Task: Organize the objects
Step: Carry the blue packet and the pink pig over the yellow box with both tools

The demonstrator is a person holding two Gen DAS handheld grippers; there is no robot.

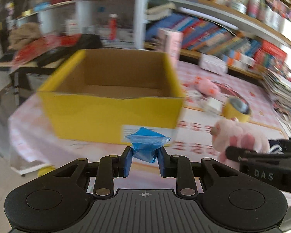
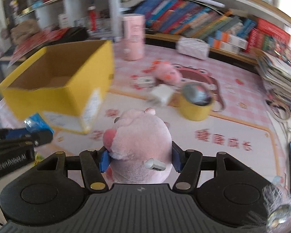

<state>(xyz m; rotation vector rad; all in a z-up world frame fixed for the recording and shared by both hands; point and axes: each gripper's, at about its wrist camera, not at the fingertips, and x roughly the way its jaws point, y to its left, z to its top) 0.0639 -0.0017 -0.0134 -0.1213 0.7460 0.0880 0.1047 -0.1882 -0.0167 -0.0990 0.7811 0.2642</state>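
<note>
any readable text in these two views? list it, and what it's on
"DAS" – on the right claw, its arm seen from the left wrist view.
"GenRobot.AI" – on the left claw, its body seen from the right wrist view.
Red characters on the pink table mat: too blurred to read.
Label on the yellow box: blurred, unreadable.
Book spines on the shelves: too small and blurred.

Matt yellow cardboard box [image 1: 99, 116]; fuzzy pink plush pig [image 2: 139, 139]; crinkled glossy blue plastic packet [image 1: 145, 143]; smooth printed tablecloth [image 2: 232, 128].
</note>
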